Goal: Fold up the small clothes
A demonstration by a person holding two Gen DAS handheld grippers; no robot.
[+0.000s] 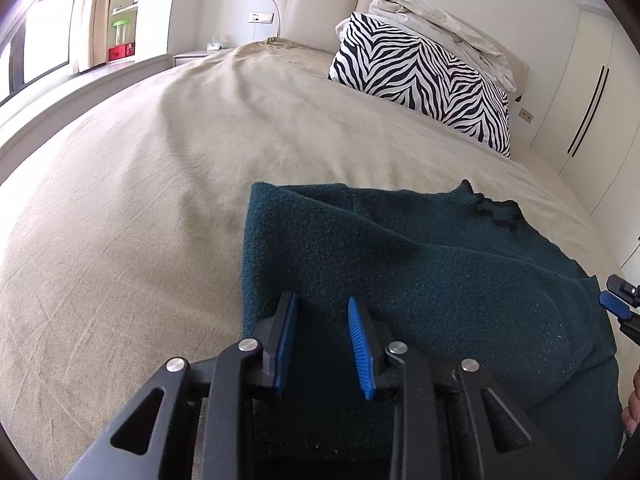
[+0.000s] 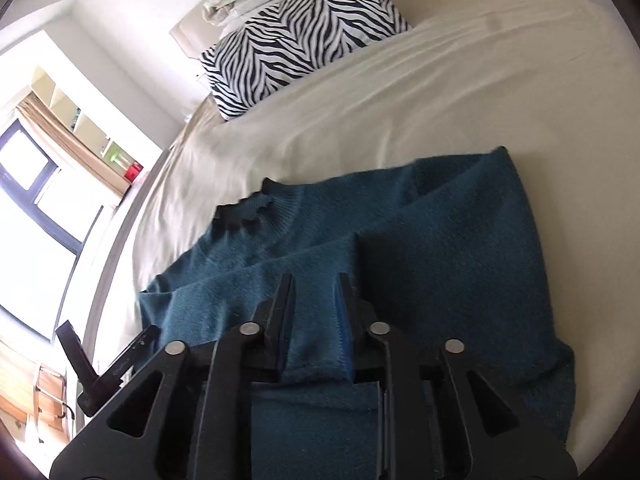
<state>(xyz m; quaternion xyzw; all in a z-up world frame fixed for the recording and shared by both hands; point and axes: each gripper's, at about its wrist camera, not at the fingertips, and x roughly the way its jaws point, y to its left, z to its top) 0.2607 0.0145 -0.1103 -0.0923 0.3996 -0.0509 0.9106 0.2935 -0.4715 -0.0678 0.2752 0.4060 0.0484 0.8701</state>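
Sweater (image 2: 420, 240) fabric sits pinched in the right hand-held gripper (image 2: 316, 280), the left hand-held gripper (image 1: 322, 304) hangs released over the sweater's near edge, the teal garment lies on the bed (image 1: 140, 200), and beyond it rests a zebra pillow (image 1: 424, 76).

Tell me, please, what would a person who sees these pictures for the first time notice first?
Probably the zebra pillow at the head of the bed, leaning on the headboard under crumpled pale bedding. Next, the dark teal sweater spread on the beige cover at the near edge. The right hand-held gripper has a fold of it between its pads, while the left hand-held gripper is open above it.
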